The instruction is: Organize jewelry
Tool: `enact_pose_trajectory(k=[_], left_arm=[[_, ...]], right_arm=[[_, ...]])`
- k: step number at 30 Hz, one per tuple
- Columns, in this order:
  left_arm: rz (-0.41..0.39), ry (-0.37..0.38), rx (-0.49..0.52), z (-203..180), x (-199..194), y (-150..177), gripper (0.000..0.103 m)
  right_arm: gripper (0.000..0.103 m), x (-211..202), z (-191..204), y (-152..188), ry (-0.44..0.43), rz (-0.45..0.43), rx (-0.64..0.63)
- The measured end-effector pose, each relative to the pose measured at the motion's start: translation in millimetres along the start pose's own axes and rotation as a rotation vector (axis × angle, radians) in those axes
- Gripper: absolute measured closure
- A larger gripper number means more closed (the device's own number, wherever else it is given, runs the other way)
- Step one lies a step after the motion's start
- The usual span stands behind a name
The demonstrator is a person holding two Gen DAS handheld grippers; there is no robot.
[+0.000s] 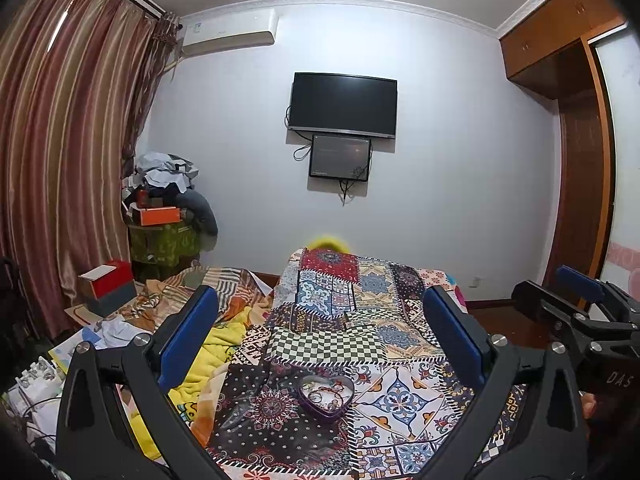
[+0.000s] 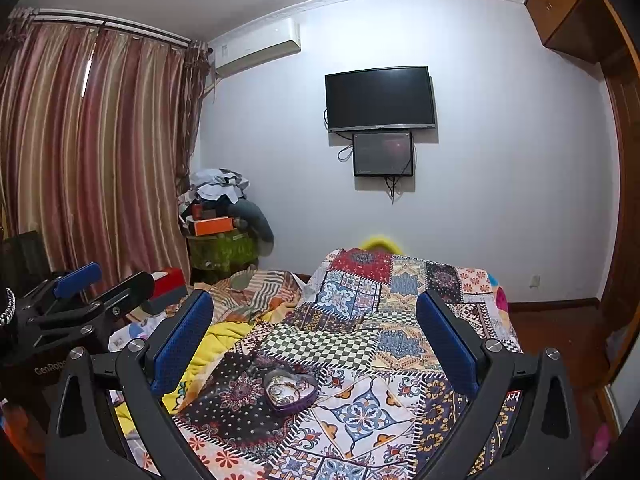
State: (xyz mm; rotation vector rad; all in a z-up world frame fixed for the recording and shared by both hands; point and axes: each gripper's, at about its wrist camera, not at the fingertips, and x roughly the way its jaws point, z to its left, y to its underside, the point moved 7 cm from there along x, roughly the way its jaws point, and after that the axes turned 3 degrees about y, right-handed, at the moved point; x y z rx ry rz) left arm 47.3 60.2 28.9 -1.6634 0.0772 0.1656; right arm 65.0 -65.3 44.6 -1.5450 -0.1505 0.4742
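A patchwork quilt (image 1: pixel 360 320) covers the bed, above which the left tool (image 1: pixel 320 332) and right tool (image 2: pixel 316 332) hang wide open and empty, while the purple heart-shaped tin (image 1: pixel 326 396) of jewelry (image 1: pixel 324 392) rests on it.

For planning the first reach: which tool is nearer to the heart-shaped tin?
Left, slightly. In its view the heart-shaped tin lies centred under the left tool; from the right tool it sits left of centre.
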Motion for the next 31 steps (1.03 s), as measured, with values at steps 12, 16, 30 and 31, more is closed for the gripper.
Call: enact_pose_trajectory(k=[12, 16, 30, 31], left_arm=[[0.005, 0.029, -0.002, -4.5, 0.2, 1.1, 0.0], [0.002, 0.032, 0.0, -5.2, -1.9, 0.8, 0.0], [0.01, 0.022, 0.003, -5.5, 2.6, 1.7, 0.0], [0.012, 0.018, 0.002, -4.4, 3.5, 2.0, 0.0]], right_arm=[[0.002, 0.1, -1.4, 0.0, 0.003, 0.003, 0.003], [0.002, 0.4, -1.4, 0.1, 0.003, 0.003, 0.003], [0.002, 3.6, -2.4, 3.7, 0.01, 0.016, 0.008], [0.002, 3.9, -2.5, 4.1, 0.011, 0.018, 0.008]])
